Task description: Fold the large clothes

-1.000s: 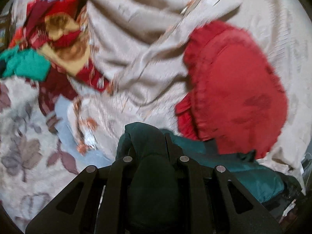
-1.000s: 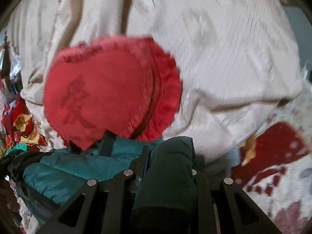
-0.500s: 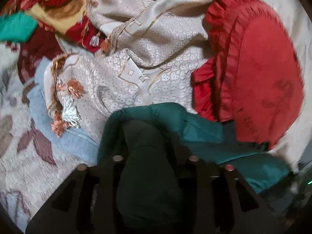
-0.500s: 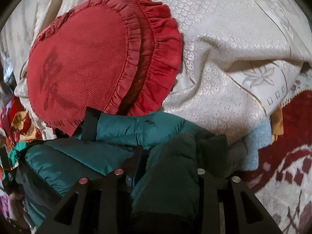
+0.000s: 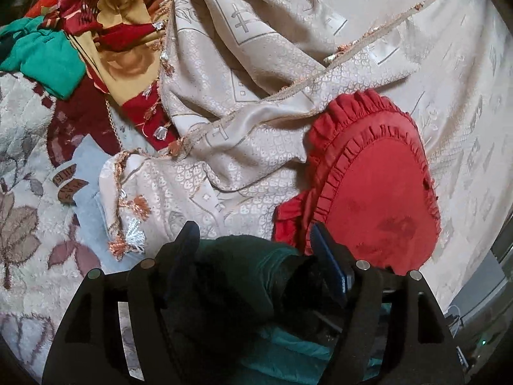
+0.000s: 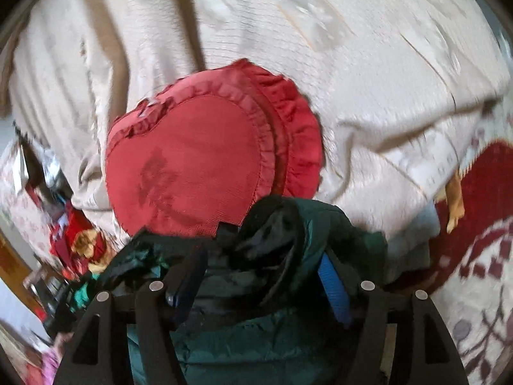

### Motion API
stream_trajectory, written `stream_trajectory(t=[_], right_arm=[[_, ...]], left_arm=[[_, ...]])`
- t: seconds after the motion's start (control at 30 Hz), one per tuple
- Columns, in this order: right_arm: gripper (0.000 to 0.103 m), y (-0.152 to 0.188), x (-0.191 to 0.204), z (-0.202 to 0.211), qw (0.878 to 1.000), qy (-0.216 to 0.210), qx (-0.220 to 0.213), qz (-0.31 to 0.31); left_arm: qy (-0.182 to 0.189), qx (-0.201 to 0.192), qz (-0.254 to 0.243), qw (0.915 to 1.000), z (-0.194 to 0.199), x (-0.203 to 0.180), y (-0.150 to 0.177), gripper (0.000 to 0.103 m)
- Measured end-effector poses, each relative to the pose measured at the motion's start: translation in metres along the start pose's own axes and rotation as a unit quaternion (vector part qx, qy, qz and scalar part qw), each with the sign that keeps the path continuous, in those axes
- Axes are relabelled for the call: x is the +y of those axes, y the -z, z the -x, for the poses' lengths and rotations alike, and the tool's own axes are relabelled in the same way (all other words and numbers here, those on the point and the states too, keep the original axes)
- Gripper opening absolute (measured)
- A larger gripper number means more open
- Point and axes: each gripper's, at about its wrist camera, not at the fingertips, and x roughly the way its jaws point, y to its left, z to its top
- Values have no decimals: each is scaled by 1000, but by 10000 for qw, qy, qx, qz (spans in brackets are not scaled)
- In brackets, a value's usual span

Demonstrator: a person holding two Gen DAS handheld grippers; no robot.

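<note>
Jacket [image 5: 243,266] fabric, dark green and padded, bunches between the fingers of both grippers and spreads below them toward the bottom of each view. The left gripper [image 5: 253,240] has its jaws opening; its fingers stand apart with the jacket's fold loose between them, the right pad clear of the cloth. The right gripper [image 6: 263,266] is likewise opening, its fingers apart around a dark bundle of the same jacket [image 6: 288,231], blue pads showing on both sides. Just beyond the jacket lies a red heart-shaped pillow [image 5: 378,192] with a ruffled edge, resting on a cream bedspread [image 5: 288,80]. At the left of the left wrist view sits a pile of clothes [image 5: 96,48] in red, yellow and green, on a floral rug [image 5: 29,160]. The right wrist view is blurred.
</note>
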Motion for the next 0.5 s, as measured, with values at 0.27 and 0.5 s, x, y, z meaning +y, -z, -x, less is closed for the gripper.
stream_trajectory(t=[0.27, 0.5], right_arm=[[67, 6, 25, 11, 9964, 19, -156, 835], [67, 23, 53, 3, 9857, -191, 226, 1661]], left_arm=[[-130, -312, -271, 9991, 18, -7, 0, 72], [-730, -131, -22, 9972, 13, 12, -2, 72]])
